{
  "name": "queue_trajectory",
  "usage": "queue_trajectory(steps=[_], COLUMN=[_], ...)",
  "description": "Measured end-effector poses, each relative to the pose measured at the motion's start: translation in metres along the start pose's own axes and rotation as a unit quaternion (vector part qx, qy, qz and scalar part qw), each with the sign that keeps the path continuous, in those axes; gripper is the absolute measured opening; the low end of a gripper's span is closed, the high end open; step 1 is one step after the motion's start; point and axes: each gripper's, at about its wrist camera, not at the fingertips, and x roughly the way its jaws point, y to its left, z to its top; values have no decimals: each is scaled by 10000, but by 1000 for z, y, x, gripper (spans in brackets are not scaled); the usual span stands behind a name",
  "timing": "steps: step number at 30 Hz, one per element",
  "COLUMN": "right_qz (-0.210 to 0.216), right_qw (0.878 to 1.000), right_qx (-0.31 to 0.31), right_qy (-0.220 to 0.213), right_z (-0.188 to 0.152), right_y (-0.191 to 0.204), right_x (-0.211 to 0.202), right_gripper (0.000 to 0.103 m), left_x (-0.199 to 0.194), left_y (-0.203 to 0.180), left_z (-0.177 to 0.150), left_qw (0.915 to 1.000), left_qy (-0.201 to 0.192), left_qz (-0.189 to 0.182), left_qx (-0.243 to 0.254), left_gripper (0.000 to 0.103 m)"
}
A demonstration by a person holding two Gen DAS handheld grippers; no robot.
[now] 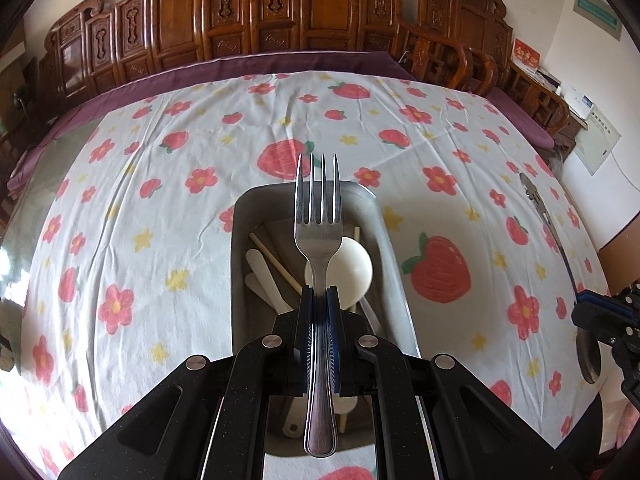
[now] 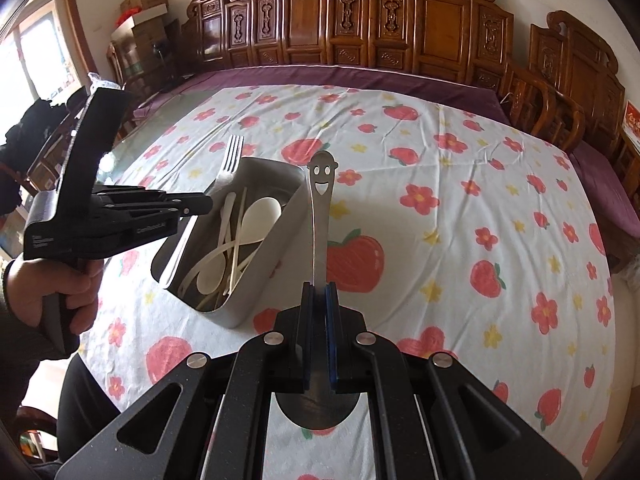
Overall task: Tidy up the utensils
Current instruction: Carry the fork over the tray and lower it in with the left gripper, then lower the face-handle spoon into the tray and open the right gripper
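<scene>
My left gripper [image 1: 319,294] is shut on a steel fork [image 1: 318,216], tines pointing away, held above a grey metal tray [image 1: 244,240]. The tray holds several white spoons [image 1: 352,268] and wooden chopsticks [image 1: 276,262]. My right gripper [image 2: 319,290] is shut on a steel spoon [image 2: 321,208] with a smiley-face handle end pointing away, its bowl under the jaws. In the right wrist view the tray [image 2: 256,280] lies to the left, with the left gripper [image 2: 200,204] and fork [image 2: 230,160] over its far left side. The right gripper [image 1: 588,304] shows at the left view's right edge.
The table wears a white cloth with strawberries and flowers [image 2: 460,240] over a purple cloth [image 2: 360,74]. Carved wooden chairs [image 2: 400,16] line the far side. A hand [image 2: 72,292] holds the left gripper's handle.
</scene>
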Motion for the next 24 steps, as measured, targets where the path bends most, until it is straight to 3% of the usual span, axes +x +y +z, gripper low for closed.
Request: queue_trajectory(steps=[16, 24], right_qz=[55, 151], right_qw=[9999, 9998], right_qx=[-66, -93], right_qy=[115, 123], right_z=[14, 20], right_y=[5, 13], right_x=[24, 34], right_gripper=[7, 7], left_x=[31, 9], left_y=[11, 16], left_z=[0, -2], left_qw=[9998, 9999], left_qy=[190, -149], left_qz=[-68, 32], left_qx=[-85, -40], left_gripper=[6, 16])
